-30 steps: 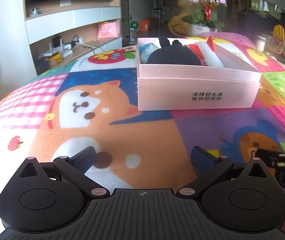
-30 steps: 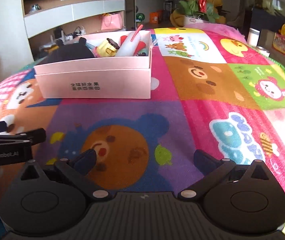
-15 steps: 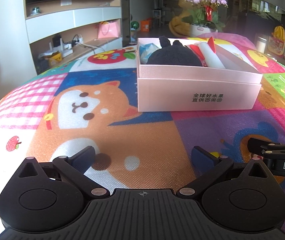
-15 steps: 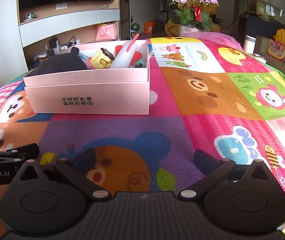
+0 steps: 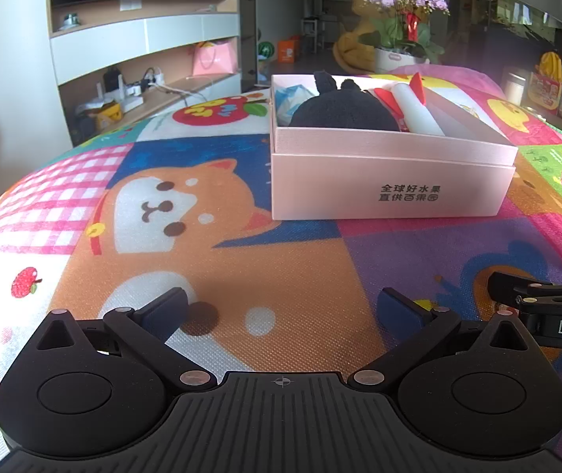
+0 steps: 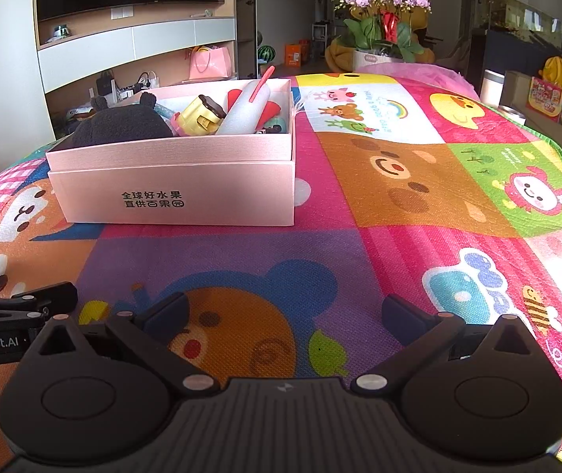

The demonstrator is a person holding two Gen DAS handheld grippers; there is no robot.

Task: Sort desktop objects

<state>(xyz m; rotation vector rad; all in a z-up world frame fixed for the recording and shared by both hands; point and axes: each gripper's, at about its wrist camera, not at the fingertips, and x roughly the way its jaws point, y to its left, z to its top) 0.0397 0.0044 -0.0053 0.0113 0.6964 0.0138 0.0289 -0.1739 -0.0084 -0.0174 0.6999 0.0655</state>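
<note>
A pink box (image 6: 174, 181) with black print on its front sits on the cartoon mat (image 6: 399, 181), packed with one black plush (image 6: 123, 124), one yellow toy (image 6: 200, 116) and one white roll (image 6: 247, 108) (red bits beside it). Both grippers, left (image 5: 282, 307) and right (image 6: 284, 309), hover low over the mat, spread wide, holding nothing.

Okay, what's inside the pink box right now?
The pink box holds a black plush toy, a yellow toy, a white foam tube and a light blue item. Whatever lies beneath them is hidden.
</note>
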